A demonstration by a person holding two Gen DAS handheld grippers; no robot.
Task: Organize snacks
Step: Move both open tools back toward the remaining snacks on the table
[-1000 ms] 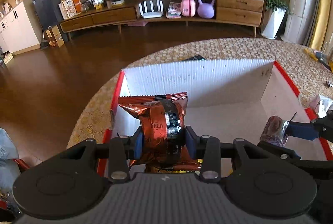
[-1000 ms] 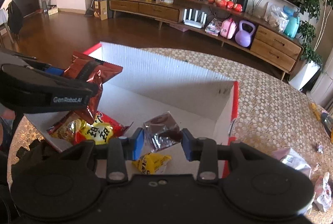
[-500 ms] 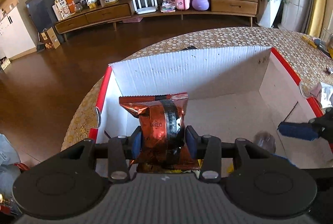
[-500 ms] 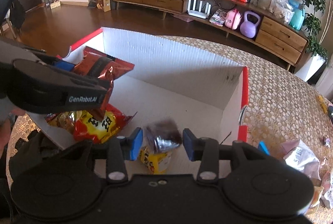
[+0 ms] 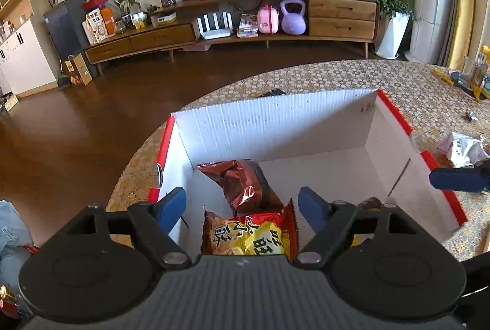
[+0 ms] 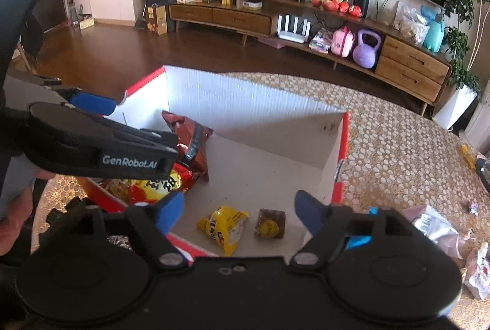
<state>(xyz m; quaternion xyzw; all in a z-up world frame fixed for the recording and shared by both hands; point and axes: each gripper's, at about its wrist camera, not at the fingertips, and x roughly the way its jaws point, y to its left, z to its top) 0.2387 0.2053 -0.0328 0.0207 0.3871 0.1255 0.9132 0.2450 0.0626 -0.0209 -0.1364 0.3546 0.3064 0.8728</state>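
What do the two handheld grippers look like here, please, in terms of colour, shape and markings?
Both are alike: the left gripper and right gripper have black bodies with two round discs, black linkage arms with silver pivot bolts, and blue finger pads. The left one's body is ribbed grey on top, and white "GenRobot.AI" lettering marks its side. No cables or sleeves show.
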